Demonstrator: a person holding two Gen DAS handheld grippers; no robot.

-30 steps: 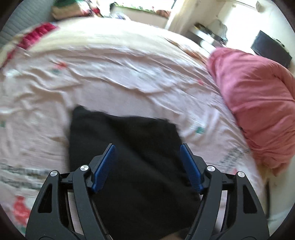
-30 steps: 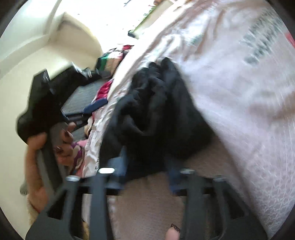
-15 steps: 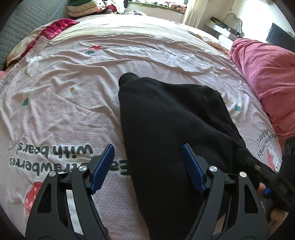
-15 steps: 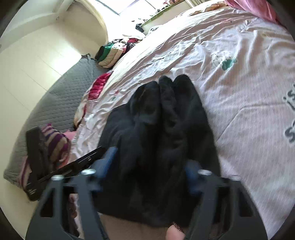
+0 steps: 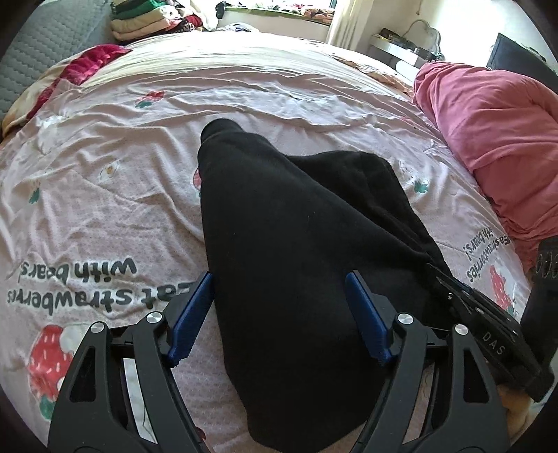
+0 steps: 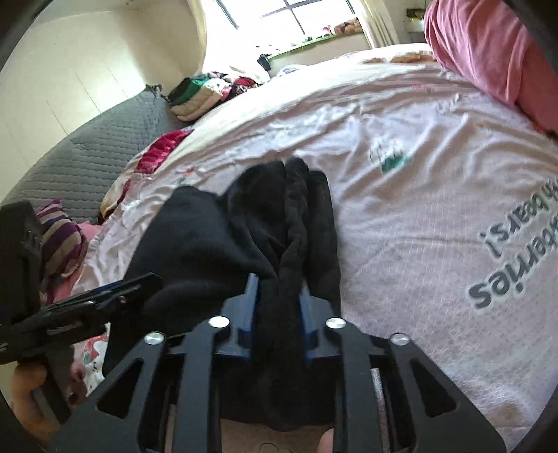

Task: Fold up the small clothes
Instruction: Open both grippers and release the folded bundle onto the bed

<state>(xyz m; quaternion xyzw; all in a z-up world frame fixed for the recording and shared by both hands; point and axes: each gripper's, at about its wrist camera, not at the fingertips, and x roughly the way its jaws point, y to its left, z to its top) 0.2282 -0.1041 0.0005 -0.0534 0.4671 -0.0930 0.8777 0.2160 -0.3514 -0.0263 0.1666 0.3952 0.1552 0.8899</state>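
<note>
A black garment (image 5: 296, 226) lies stretched along the pink printed bed sheet (image 5: 104, 195), its near end bunched. My left gripper (image 5: 278, 278) is open just over the garment's near part, and its blue pads straddle the cloth without pressing on it. My right gripper (image 6: 278, 284) has the garment's (image 6: 216, 237) bunched edge between its blue pads, which press on it while the jaws are opening slightly. In the left wrist view the right gripper (image 5: 488, 334) shows at the garment's right edge. The left gripper (image 6: 87, 303) appears at the lower left of the right wrist view, with a hand under it.
A heaped pink quilt (image 5: 488, 132) takes up the bed's right side. Folded clothes (image 5: 146, 21) are stacked at the far left by a grey quilted headboard (image 6: 97, 153). A striped cloth (image 6: 62, 240) lies near the left gripper. Wrinkled sheet spreads beyond the garment.
The right gripper's jaws have narrowed onto the bunched black cloth. The left gripper has sunk toward the garment, staying open. The garment now lies longer and narrower on the sheet.
</note>
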